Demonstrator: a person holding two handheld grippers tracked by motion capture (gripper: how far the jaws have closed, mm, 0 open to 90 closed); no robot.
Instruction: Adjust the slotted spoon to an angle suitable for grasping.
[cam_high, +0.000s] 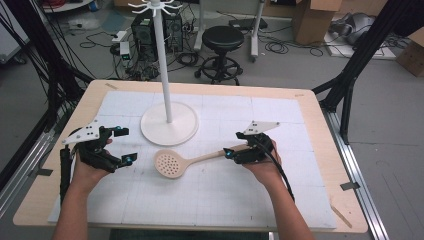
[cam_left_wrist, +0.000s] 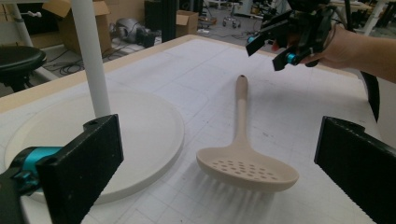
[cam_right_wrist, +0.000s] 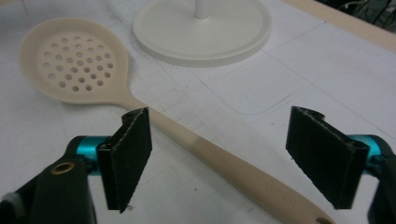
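Note:
A beige slotted spoon (cam_high: 170, 163) lies flat on the white gridded mat, its perforated head to the left and its handle running right. My right gripper (cam_high: 229, 151) is at the handle's end; in the right gripper view its jaws stand apart on either side of the handle (cam_right_wrist: 224, 161) without pressing on it. The spoon's head (cam_right_wrist: 74, 60) lies beyond them. My left gripper (cam_high: 125, 145) hovers open left of the spoon's head, with nothing between its jaws. In the left gripper view the spoon (cam_left_wrist: 247, 168) lies ahead and the right gripper (cam_left_wrist: 271, 46) hangs over the handle's far end.
A white stand with a round base (cam_high: 169, 124) and a tall pole rises just behind the spoon, with hooks at the top. The mat covers most of the wooden table (cam_high: 320, 107). A black stool (cam_high: 222, 37), cables and cardboard boxes stand on the floor beyond.

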